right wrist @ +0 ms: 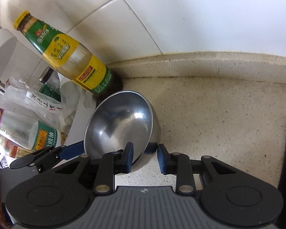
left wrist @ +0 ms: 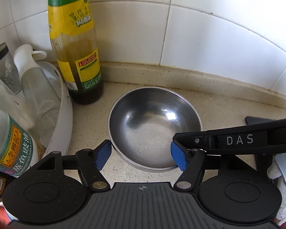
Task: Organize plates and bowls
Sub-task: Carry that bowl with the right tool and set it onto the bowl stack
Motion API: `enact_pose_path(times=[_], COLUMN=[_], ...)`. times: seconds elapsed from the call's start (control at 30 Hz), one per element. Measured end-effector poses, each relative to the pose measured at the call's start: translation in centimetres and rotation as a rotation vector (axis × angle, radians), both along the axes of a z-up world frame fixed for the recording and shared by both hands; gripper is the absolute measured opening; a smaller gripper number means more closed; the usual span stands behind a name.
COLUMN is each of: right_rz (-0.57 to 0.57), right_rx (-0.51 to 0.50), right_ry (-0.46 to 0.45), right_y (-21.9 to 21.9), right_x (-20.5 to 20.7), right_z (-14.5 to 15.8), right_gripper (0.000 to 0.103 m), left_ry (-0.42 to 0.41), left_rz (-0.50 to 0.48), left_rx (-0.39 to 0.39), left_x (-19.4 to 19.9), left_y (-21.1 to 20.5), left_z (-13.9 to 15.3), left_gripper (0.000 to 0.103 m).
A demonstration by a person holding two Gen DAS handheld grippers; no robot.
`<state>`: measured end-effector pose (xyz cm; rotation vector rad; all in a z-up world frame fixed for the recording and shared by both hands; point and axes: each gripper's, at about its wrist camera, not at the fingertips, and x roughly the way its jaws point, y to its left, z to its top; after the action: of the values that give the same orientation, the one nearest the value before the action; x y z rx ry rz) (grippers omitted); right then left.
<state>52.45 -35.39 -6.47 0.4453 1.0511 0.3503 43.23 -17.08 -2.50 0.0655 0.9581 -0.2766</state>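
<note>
Left gripper [left wrist: 141, 157] clenched across the near rim of the steel bowl [left wrist: 154, 126], one pad outside the rim, the other inside. Right gripper [right wrist: 145, 158] straddles the bowl's wall, left pad inside, right pad just off the outer wall; grip cannot be told. Bowl sits on the speckled tabletop [right wrist: 219, 126], near the tiled wall [left wrist: 200, 38], beside a sauce bottle [left wrist: 76, 43].

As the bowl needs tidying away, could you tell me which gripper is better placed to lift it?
Probably the right gripper: its pads pinch the steel bowl's wall, while the left gripper merely spans the near rim.
</note>
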Motion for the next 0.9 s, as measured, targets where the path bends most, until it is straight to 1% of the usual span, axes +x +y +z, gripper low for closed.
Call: enact_pose_path(times=[0.23, 0.47, 0.67, 0.9], right_rz=[-0.008, -0.014, -0.013, -0.015], right_rx=[-0.007, -0.018, -0.028, -0.040], right_ry=[-0.028, -0.079, -0.116, -0.156], right_y=[-0.3, -0.5, -0.1, 0.7], right_x=[-0.5, -1.9, -3.5, -6.3], right_z=[1.8, 4.6, 6.8, 9.3], right_gripper=[0.027, 0.027, 0.027, 0.027], left_ry=[-0.035, -0.086, -0.130, -0.179], left_rz=[-0.011, -0.021, -0.027, -0.036], left_rx=[-0.005, -0.017, -0.028, -0.040], left_x=[-0.4, -1.7, -3.3, -5.6], left_y=[-0.3, -0.3, -0.2, 0.5], left_z=[1.5, 3.8, 5.7, 7.8], left_gripper=[0.074, 0.075, 0.076, 0.076])
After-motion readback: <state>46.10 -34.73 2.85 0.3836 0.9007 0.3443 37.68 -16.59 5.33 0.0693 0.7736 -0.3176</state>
